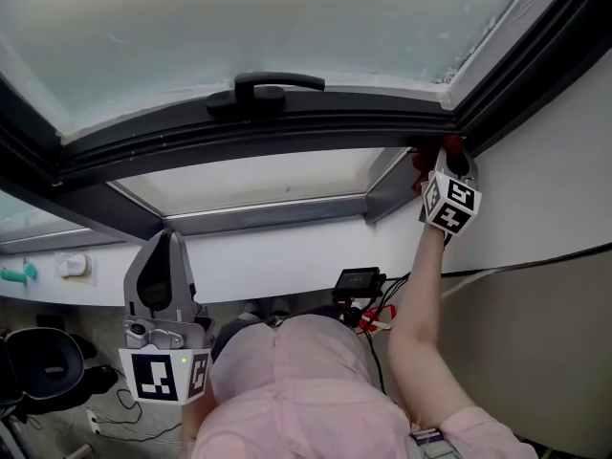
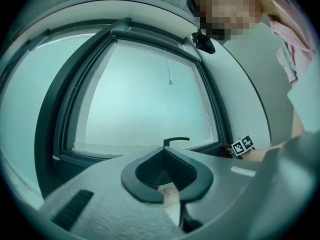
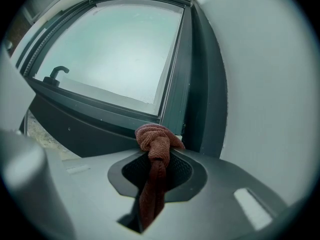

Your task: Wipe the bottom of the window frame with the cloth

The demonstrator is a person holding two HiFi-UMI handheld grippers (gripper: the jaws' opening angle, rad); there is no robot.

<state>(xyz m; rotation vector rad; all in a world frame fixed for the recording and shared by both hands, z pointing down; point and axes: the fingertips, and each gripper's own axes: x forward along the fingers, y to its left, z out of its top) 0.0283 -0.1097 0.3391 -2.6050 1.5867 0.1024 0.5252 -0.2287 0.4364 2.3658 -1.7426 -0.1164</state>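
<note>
Pinching the bunched red cloth [image 3: 157, 139] tight in the right tongs [image 3: 159, 156] and poking it into the bottom right corner of the window frame [image 3: 100, 110], probably to start wiping there, with empty, closed left tongs [image 2: 167, 174] parked low, clear.

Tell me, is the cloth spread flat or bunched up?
Bunched up. The cloth sits wadded in a ball at the tip of the right tongs, its tail pinched between them.

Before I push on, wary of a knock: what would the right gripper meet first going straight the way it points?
The right gripper, shut on the cloth, would likely press it into the bottom corner of the window frame; depth unclear.
</note>
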